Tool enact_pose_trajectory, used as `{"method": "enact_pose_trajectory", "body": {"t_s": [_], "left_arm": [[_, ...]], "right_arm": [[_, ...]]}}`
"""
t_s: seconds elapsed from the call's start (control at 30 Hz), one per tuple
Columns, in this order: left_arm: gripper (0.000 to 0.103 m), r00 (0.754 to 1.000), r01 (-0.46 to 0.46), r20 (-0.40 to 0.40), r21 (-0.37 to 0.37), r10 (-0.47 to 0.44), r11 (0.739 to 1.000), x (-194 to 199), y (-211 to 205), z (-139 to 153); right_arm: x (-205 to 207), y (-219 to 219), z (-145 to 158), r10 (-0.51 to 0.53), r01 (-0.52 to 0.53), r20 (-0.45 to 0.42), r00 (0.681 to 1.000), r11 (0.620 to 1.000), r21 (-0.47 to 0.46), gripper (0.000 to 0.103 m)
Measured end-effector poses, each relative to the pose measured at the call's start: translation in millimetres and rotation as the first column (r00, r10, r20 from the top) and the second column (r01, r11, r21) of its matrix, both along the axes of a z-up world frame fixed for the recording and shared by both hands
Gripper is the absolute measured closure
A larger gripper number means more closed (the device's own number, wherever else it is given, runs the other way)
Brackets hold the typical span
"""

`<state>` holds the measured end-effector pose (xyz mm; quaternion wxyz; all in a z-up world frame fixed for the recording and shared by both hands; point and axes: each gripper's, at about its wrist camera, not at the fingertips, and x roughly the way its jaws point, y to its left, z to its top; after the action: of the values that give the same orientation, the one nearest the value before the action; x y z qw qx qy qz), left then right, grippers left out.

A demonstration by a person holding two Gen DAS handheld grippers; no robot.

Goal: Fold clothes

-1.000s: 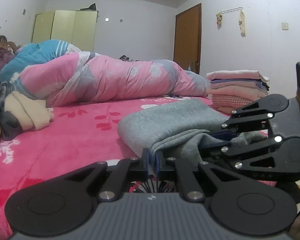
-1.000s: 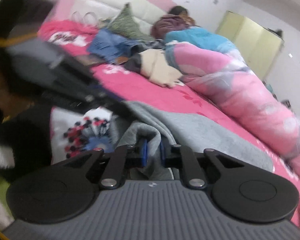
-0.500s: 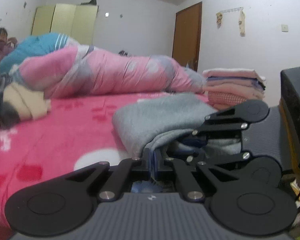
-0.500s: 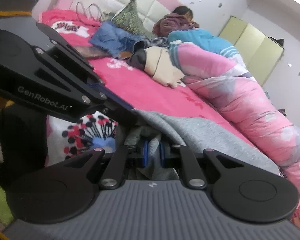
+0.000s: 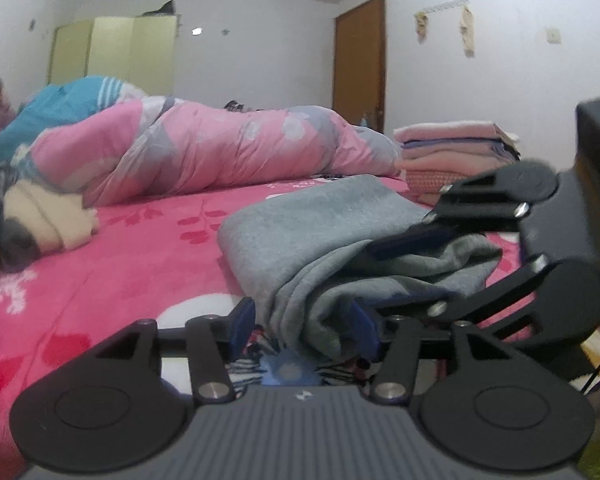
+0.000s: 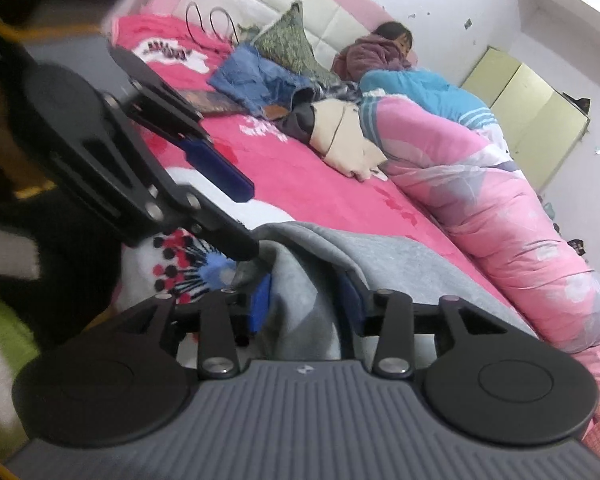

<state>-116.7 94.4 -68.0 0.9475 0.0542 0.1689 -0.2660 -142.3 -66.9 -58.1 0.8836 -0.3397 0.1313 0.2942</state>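
Note:
A folded grey garment (image 5: 320, 216) lies on the pink bedspread (image 5: 120, 264) at the bed's near edge, its thick folded end toward me. My left gripper (image 5: 303, 324) is open, and that folded end lies loose between its blue pads. My right gripper (image 6: 306, 302) is open too, with the grey garment (image 6: 380, 256) bunched between its fingers. In the left wrist view the right gripper (image 5: 396, 276) comes in from the right, jaws apart around the cloth. The right wrist view has the left gripper (image 6: 246, 222) at upper left, also spread.
A stack of folded clothes (image 5: 448, 148) stands at the bed's far right corner. A rolled pink quilt (image 5: 220, 152) runs along the far side. A cream garment (image 5: 48, 216) and blue jeans (image 6: 260, 80) lie toward the headboard, where a person (image 6: 380, 48) rests.
Both grippers were shut on the grey garment's folded end; now both have opened and the cloth rests on the bed. The left gripper has shifted a little left.

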Motion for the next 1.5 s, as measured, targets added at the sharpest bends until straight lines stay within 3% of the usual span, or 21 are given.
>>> {"method": "enact_pose_trajectory", "body": {"t_s": [0.1,0.27,0.33,0.4,0.57,0.63,0.87,1.1,1.33,1.5], "left_arm": [[0.044,0.999,0.011,0.035,0.075,-0.013,0.997,2,-13,-4],[0.043,0.993,-0.039,0.121,0.213,0.014,0.976,7,-36,-12],[0.053,0.991,-0.059,0.128,0.218,0.031,0.974,11,-39,-13],[0.06,0.993,-0.058,0.111,0.207,0.035,0.977,14,-38,-12],[0.062,0.992,-0.064,0.122,0.259,0.033,0.964,14,-43,-17],[0.062,0.992,-0.062,0.124,0.269,0.029,0.961,14,-44,-17],[0.061,0.991,-0.059,0.132,0.292,0.021,0.954,15,-46,-20],[0.06,0.991,-0.053,0.13,0.291,0.015,0.955,14,-45,-20],[0.056,0.997,-0.023,0.08,0.256,0.003,0.967,11,-35,-12],[0.042,0.997,0.071,0.02,0.152,-0.075,0.986,12,-19,3]], "right_arm": [[-8,-20,5,0.001,0.0,-0.016,1.0,1.0,0.024,0.065],[-8,-32,-15,-0.014,0.012,-0.047,0.999,0.999,-0.049,0.066],[-6,-32,-26,-0.029,0.025,-0.041,0.999,0.995,-0.094,0.069],[-1,-35,-27,-0.063,0.061,-0.019,0.998,0.995,-0.083,0.086],[12,-42,-29,-0.143,0.145,0.035,0.989,0.988,-0.051,0.088],[5,-41,-28,-0.121,0.122,0.029,0.992,0.992,-0.029,0.089],[2,-63,-1,-0.029,0.047,-0.104,0.994,0.984,0.171,0.087],[1,-87,28,0.091,0.004,-0.229,0.969,0.923,0.385,0.087],[33,-57,1,0.057,0.056,-0.339,0.939,0.947,0.316,0.09],[29,-38,-12,-0.001,0.033,-0.199,0.98,0.987,0.158,0.092]]}}
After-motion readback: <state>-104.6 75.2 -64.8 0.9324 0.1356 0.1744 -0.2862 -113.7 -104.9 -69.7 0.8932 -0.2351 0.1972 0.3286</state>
